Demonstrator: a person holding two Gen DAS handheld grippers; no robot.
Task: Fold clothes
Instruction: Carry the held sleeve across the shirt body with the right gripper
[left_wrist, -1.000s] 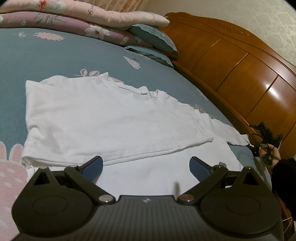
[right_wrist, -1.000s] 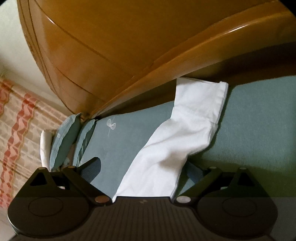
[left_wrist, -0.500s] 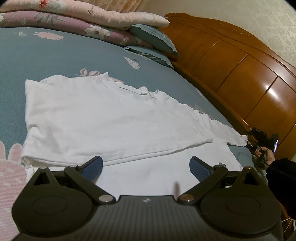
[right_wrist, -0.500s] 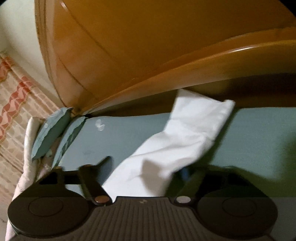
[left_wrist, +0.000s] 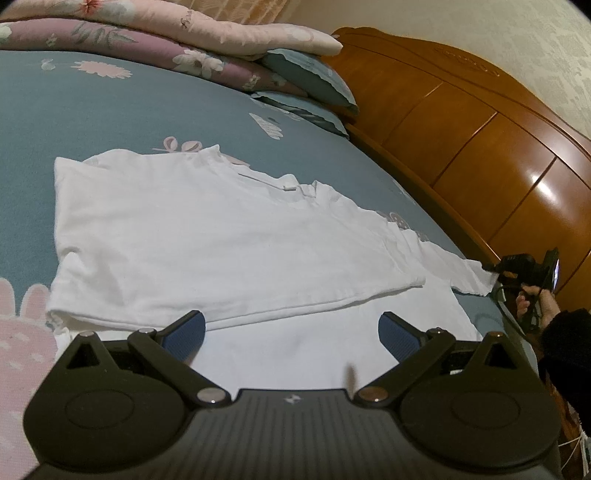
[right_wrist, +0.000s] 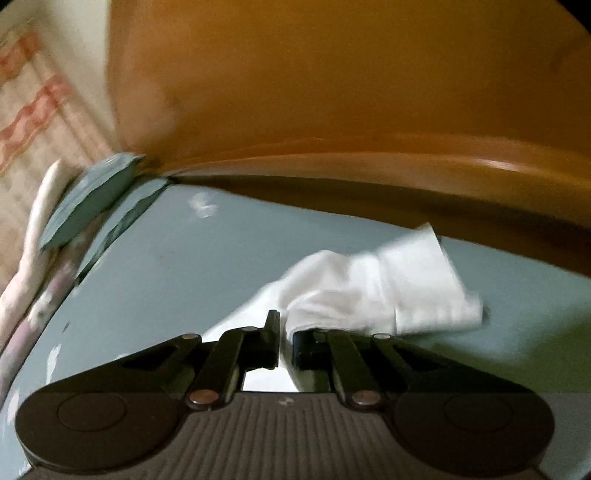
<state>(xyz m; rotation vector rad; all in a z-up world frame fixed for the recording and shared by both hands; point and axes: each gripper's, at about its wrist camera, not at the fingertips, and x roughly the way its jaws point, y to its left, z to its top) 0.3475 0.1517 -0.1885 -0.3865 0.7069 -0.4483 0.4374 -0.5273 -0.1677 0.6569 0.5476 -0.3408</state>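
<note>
White cotton T-shirt (left_wrist: 221, 240) is lying part-folded on the bed (left_wrist: 110, 110), beside the headboard (left_wrist: 480, 147); left gripper (left_wrist: 291, 332) is hovering over its hem, jaws spread and holding nothing. Right view: right gripper (right_wrist: 286, 339), jaws pressed together, is pinching the sleeve (right_wrist: 388, 295) near the headboard. Light, limp fabric is probably best gripped at hems and corners.

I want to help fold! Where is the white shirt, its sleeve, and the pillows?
white shirt (left_wrist: 221, 243): left wrist view, middle of the folded body.
sleeve (right_wrist: 413, 291): right wrist view, cloth past the shut jaws.
pillows (left_wrist: 314, 79): left wrist view, upper pillow's face.
</note>
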